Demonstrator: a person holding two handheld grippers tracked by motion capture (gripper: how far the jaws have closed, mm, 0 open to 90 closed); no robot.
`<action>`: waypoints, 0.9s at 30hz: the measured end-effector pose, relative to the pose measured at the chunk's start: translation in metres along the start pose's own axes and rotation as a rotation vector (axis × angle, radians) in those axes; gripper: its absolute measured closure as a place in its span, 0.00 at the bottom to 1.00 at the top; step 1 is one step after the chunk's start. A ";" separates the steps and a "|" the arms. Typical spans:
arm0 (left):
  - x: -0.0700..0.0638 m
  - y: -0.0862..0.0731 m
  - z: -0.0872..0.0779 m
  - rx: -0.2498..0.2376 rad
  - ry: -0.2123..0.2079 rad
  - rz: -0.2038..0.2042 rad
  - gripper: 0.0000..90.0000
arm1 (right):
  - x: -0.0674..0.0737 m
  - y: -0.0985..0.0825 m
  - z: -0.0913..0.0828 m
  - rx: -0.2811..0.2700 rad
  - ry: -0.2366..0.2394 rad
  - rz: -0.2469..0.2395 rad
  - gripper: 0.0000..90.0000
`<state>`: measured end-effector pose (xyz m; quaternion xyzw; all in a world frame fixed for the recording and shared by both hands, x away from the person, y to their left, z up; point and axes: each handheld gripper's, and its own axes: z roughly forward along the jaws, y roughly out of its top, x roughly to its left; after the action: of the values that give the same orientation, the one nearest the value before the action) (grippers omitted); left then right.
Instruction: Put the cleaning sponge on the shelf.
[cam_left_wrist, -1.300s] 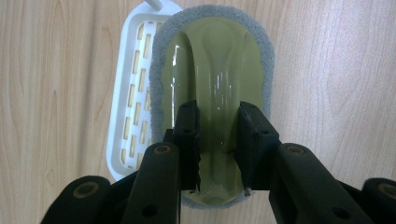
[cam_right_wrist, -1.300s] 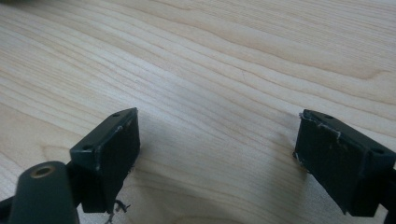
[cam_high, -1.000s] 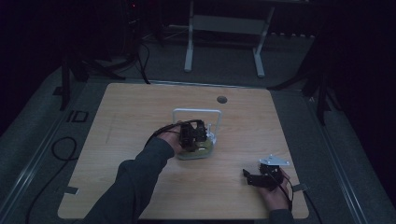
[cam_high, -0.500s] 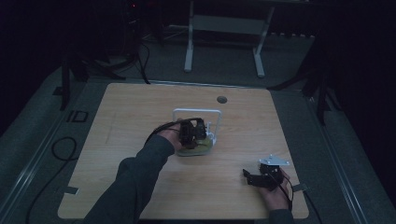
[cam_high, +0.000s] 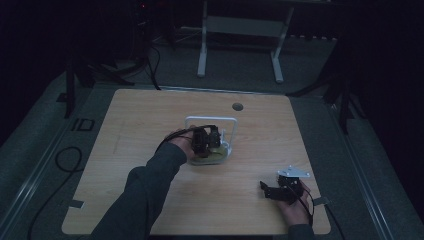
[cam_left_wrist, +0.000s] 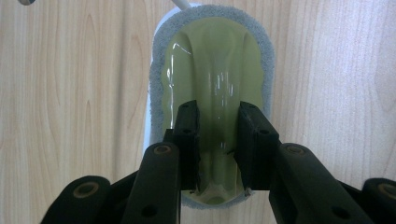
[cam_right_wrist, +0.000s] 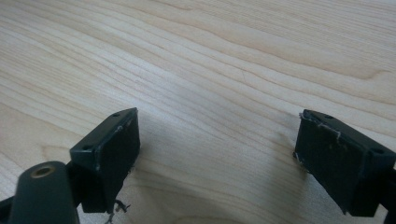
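Left tool (cam_left_wrist: 217, 140) held over bench (cam_high: 140, 125) centre, jaws pinched on raised green ridge of scrubber (cam_left_wrist: 212, 79). Scrubber seen at bench centre, white loop (cam_high: 210, 120) at its 12 o'clock. Right tool (cam_right_wrist: 217, 154) spread wide, bench 5 o'clock.

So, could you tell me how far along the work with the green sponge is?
Done: the left hand-held gripper has reached the sponge, which lies beside a white wire stand on the table; its jaws straddle the green ridge, and I cannot tell whether they pinch it. In hand: that grasp. Left: any lift or move; the sponge lies flat. The right hand-held gripper waits open over bare wood.
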<state>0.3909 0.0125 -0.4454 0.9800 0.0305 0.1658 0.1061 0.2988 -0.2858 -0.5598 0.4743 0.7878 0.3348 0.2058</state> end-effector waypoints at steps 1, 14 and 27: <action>0.000 0.000 0.000 -0.003 0.002 0.001 0.80 | 0.000 0.000 0.000 0.000 0.000 0.000 0.15; 0.003 0.000 0.004 -0.004 0.019 0.039 0.80 | 0.000 0.000 0.000 0.000 0.000 -0.002 0.15; 0.005 0.003 0.010 -0.004 0.027 0.046 0.80 | 0.000 0.000 0.000 0.000 0.000 -0.002 0.15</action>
<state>0.3988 0.0085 -0.4522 0.9779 0.0093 0.1813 0.1036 0.2989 -0.2859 -0.5598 0.4736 0.7883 0.3344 0.2060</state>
